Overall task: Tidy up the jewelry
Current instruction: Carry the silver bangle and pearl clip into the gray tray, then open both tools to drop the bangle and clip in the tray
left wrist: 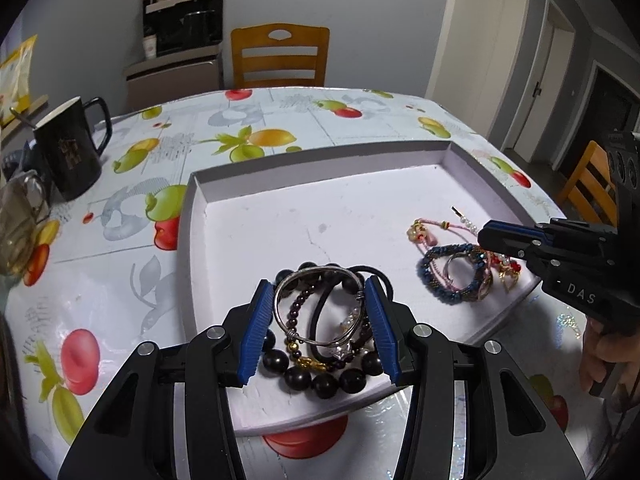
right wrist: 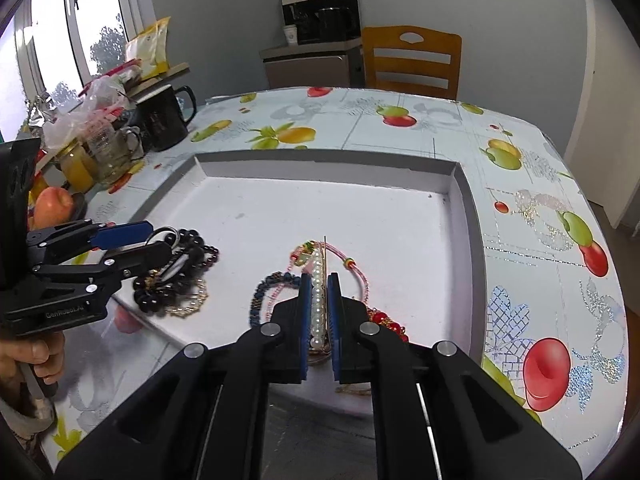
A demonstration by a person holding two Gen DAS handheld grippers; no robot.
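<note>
Fruit-print table (right wrist: 520, 208) w/ white tray (right wrist: 320, 200); left tool (left wrist: 320, 300) spread over silver bangle (left wrist: 316, 304); right tool (right wrist: 320, 300) pinching pearl strand (right wrist: 317, 300).

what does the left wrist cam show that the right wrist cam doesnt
Only the left wrist view: the thin silver wire bangle between the open left gripper pads.

Only the right wrist view: the white pearl-bead hairpin clamped in the right gripper, and the window.

Both: the shallow white tray, the large dark round-bead bracelet, the black ceramic mug.
</note>
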